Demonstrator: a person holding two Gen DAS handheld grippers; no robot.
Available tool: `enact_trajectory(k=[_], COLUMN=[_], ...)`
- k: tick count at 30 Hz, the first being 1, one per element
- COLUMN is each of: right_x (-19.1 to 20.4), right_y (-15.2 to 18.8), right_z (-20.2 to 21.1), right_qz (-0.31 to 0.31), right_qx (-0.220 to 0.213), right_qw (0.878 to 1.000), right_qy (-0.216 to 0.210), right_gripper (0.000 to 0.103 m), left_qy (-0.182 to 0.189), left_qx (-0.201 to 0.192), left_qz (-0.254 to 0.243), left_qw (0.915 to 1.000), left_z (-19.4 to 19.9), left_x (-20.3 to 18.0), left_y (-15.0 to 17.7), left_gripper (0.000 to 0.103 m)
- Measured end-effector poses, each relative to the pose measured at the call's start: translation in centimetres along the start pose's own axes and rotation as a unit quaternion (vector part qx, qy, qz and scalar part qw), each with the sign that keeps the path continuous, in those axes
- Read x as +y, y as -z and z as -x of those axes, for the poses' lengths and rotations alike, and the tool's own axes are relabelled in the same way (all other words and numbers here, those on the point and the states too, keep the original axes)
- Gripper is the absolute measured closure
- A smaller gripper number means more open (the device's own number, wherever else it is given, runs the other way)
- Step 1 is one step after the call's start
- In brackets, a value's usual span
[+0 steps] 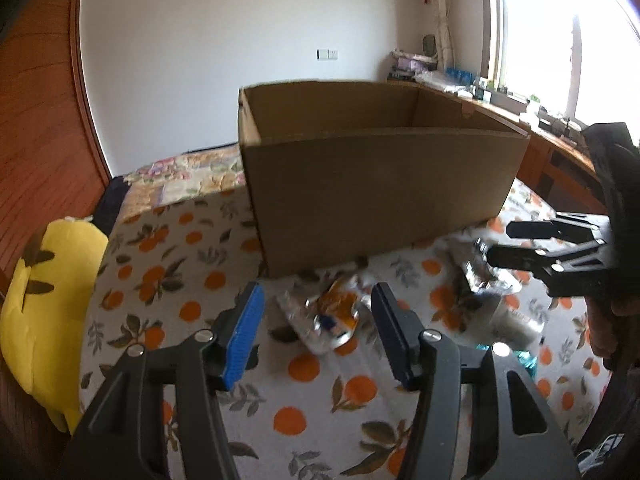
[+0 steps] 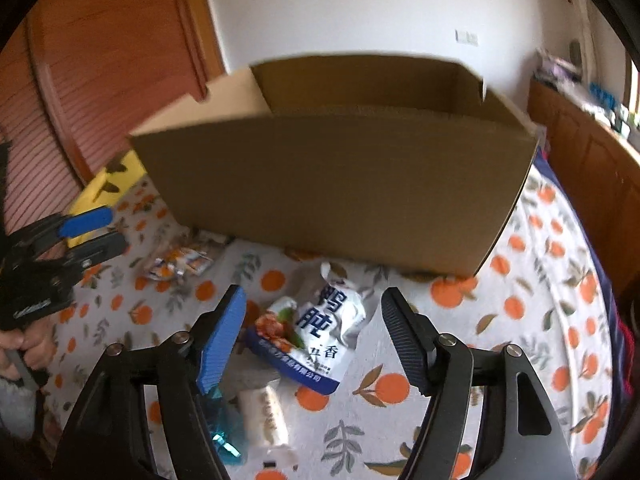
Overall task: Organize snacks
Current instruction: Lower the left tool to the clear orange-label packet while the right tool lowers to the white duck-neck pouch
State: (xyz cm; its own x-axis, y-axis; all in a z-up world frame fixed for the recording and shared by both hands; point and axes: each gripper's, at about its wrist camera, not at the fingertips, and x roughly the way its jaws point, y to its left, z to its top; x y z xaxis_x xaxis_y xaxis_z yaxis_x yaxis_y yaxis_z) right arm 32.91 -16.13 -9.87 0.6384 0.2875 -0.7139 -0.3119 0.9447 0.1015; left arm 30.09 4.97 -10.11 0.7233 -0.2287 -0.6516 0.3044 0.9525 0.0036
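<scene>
Snacks lie loose on an orange-print bedspread [image 1: 168, 264] in front of an open cardboard box [image 1: 376, 184], none of them in the box as far as its visible inside shows. In the left wrist view, the left gripper [image 1: 316, 312] hovers with its fingers wide and empty above an orange-and-silver packet [image 1: 332, 316], a crinkled foil pouch that is blurred here; a silver packet [image 1: 480, 276] lies further right, just beside the right gripper [image 1: 500, 244], whose fingers look narrower from this angle. I judge the foil to be slippery and thin, so a pinch on a flat face may slide off or gather the soft cloth beneath. A yellow plush toy [image 1: 44, 320] rests at the bed's left edge. In the right wrist view, the right gripper [image 2: 314, 320] also stands wide and empty over a white-and-blue pouch [image 2: 320, 332] printed with Chinese characters, its top crumpled and its lower edge overlapping a pale wrapped roll [image 2: 266, 416]; a teal wrapper [image 2: 224, 436] peeks from under the blue finger pad [image 2: 222, 340]. Closing here could catch two items at once, I think. The box's near wall stands tall close behind the pouch, so a low carry may knock the rim. The left gripper [image 2: 100, 232] shows at the left, near the orange packet [image 2: 176, 266].
</scene>
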Motion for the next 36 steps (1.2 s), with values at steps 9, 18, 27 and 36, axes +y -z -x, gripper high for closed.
enact_trajectory(k=[9,18,27,36], right_x=[-0.3,-1.3,-1.9,-2.1], right_y=[0.1,1.4,2.1,2.1], right_z=[-4.0,-2.3,-1.5,-1.6], right_qz=[0.012,0.039,0.040,0.035], right_qx=[0.054,0.057,0.042,0.041], right_qw=[0.998,0.998,0.998,0.999], right_qy=[0.029,0.005,-0.004,-0.010], right_gripper=[0.033,0.055,0.054,0.054], left_qy=[0.005,0.016,0.030,0.076], left_qx=[0.052,0.083,0.096,0.160], left_qz=[-0.049,-0.117,-0.135,-0.143], left_qw=[0.9975,0.9896,0.9858,0.9737], left_z=[-2.3,-4.2,-5.3,-6.6], left_x=[-0.2,-1.9,-2.9,-4.0], left_y=[0.4,-0.8,-1.9,-2.1], left_gripper=[0.047,0.046,0.050,0.047])
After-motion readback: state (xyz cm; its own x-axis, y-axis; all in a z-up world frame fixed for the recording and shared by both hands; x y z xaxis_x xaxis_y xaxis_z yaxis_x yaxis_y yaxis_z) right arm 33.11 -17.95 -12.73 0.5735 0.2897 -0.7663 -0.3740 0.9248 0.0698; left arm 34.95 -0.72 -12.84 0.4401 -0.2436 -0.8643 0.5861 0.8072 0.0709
